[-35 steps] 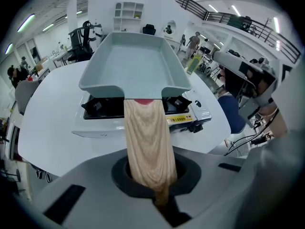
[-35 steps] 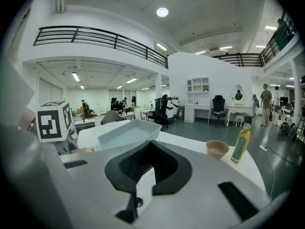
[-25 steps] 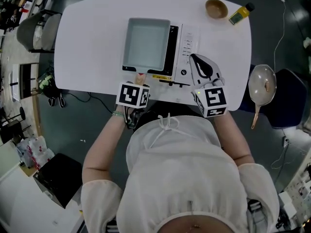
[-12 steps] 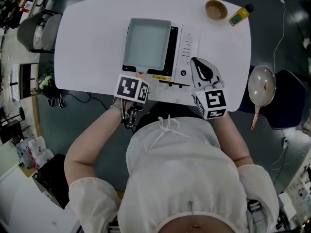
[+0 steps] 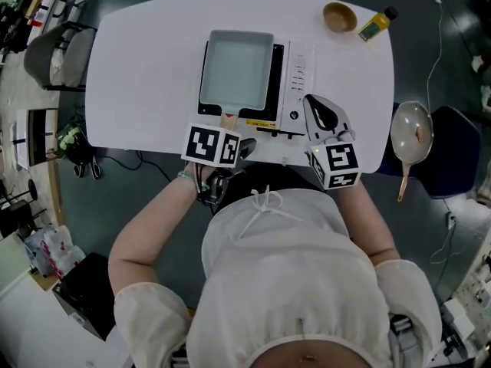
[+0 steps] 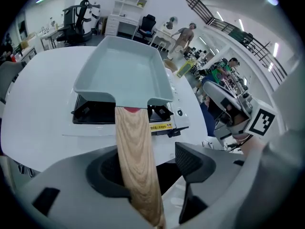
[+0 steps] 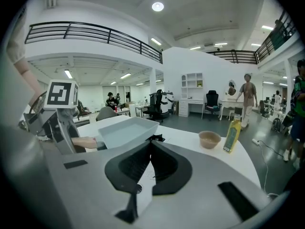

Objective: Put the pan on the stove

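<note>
The grey rectangular pan (image 5: pixel 236 69) sits on the black top of the white portable stove (image 5: pixel 295 79). Its wooden handle (image 5: pixel 228 119) points toward the table's near edge. My left gripper (image 5: pixel 230 134) is at that handle, and its jaws have just been opening. In the left gripper view the handle (image 6: pixel 136 161) runs between the spread jaws of the left gripper (image 6: pixel 150 163), close to the left one and with a gap to the right one. My right gripper (image 5: pixel 311 100) is shut with nothing in it, beside the stove's right end; it appears shut in its own view (image 7: pixel 151 144).
A wooden bowl (image 5: pixel 341 15) and a yellow oil bottle (image 5: pixel 379 23) stand at the far right of the white table (image 5: pixel 138 83). A round pan (image 5: pixel 413 133) lies on a dark chair off the table's right side. Another chair (image 5: pixel 54 48) stands at the left.
The left gripper's jaws have opened off the pan's handle and the gripper has lifted slightly. The pan stays on the stove. The right gripper has not moved.
</note>
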